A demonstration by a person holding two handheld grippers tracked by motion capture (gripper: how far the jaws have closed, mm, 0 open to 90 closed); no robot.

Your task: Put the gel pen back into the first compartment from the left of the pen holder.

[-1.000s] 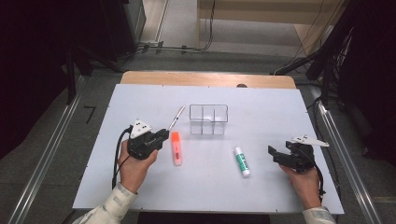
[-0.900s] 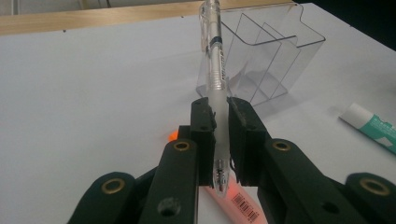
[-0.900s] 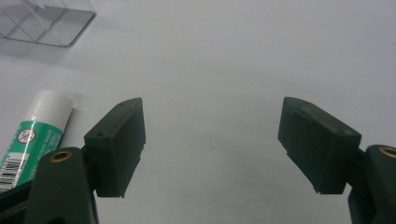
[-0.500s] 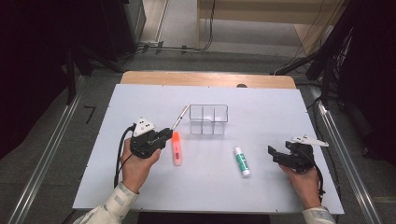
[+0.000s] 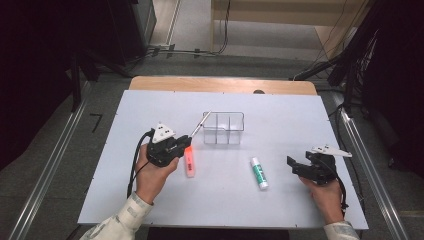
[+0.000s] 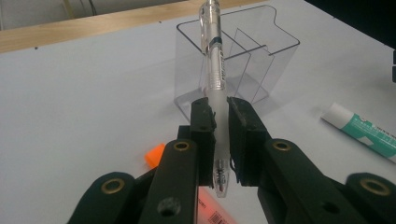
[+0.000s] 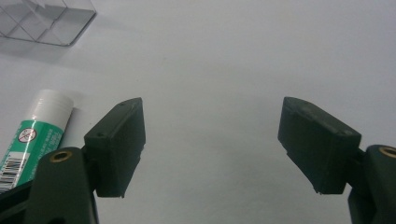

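Observation:
My left gripper (image 5: pixel 184 142) (image 6: pixel 219 116) is shut on a clear pen (image 5: pixel 200 125) (image 6: pixel 215 56), gripping it near its lower end. The pen points up and away toward the left end of a clear plastic organizer (image 5: pixel 223 128) (image 6: pixel 261 56) with divided compartments. An orange highlighter (image 5: pixel 190 161) (image 6: pixel 155 156) lies on the table just under and to the right of that gripper. A white and green glue stick (image 5: pixel 259 173) (image 7: pixel 32 140) (image 6: pixel 362 128) lies right of centre. My right gripper (image 5: pixel 291 165) (image 7: pixel 212 140) stands open at the right, low over the table, with nothing between its jaws.
The white table top (image 5: pixel 280 110) ends in a wooden strip (image 5: pixel 225 85) at the far edge. Black cables and dark equipment stand on the floor beyond. Metal rails (image 5: pixel 45 170) run along both sides of the table.
My left gripper has moved a little to the right, toward the organizer, with the pen in it. The right gripper has stayed where it was.

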